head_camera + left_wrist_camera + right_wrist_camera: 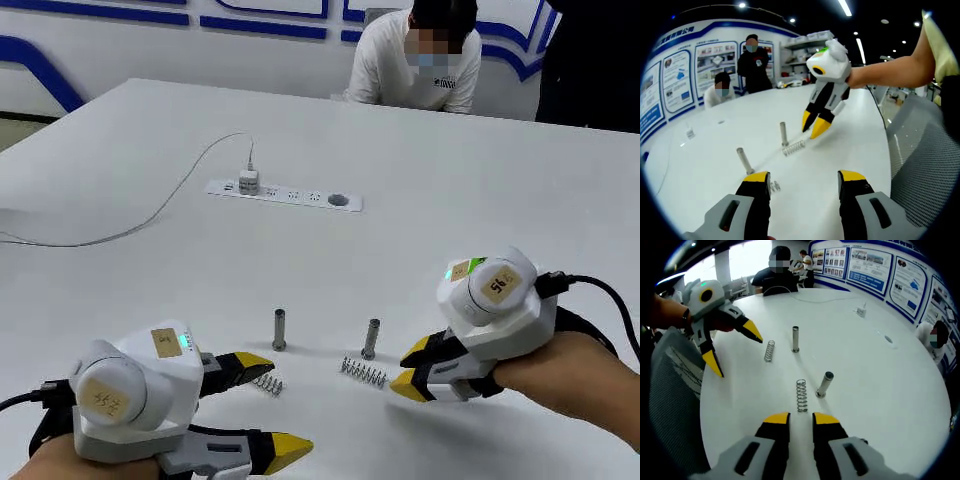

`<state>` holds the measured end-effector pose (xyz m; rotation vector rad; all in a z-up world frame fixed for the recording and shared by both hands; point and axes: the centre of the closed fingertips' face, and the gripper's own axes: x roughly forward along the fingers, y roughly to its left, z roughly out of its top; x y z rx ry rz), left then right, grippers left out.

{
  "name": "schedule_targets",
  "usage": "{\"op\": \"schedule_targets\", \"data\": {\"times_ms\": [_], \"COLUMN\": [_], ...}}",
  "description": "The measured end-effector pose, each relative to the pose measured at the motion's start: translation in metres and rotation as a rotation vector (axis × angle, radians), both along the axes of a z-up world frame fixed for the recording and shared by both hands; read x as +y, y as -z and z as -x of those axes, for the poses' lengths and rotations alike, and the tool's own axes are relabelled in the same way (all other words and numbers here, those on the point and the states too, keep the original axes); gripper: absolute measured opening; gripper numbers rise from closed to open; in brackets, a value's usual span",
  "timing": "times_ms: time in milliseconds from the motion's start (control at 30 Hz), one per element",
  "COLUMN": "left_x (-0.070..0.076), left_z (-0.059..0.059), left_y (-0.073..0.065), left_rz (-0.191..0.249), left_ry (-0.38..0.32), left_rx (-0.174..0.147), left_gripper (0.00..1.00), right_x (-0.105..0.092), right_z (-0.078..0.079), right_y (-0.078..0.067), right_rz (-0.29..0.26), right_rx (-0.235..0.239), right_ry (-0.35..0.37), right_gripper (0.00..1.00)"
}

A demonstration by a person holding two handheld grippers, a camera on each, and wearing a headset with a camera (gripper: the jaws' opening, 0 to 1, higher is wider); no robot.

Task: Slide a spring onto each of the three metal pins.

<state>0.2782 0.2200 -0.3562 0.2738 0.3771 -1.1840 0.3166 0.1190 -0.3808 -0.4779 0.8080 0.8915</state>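
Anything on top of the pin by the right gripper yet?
Nothing: the pin stands bare, top uncovered. A spring lies flat on the table beside its base.

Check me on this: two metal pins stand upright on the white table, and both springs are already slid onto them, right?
Not quite. The left pin and the right pin do stand upright on the white table, but both are bare. The short spring and the long spring lie flat on the table beside them, as the head view shows.
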Motion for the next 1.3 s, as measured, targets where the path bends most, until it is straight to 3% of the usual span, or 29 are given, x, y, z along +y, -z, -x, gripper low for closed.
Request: {"op": "schedule_targets", "data": {"times_ms": [667,1300], "left_x": [-0.001,-0.001], "left_z": [-0.002,-0.003], "left_y": [0.0,-0.001], "left_rz": [0.001,-0.002], "left_ry": [-0.003,-0.003], "left_rx": [0.003,-0.001], "left_gripper": [0.55,0.55], "right_x": [0.011,0.009], "right_z": [-0.009,-0.008], "right_y": [0.021,0.022], "right_rz": [0.009,0.021], "right_rx": [0.043,0.039], "right_ry": [-0.01,-0.014], "right_gripper": [0.16,0.12]}}
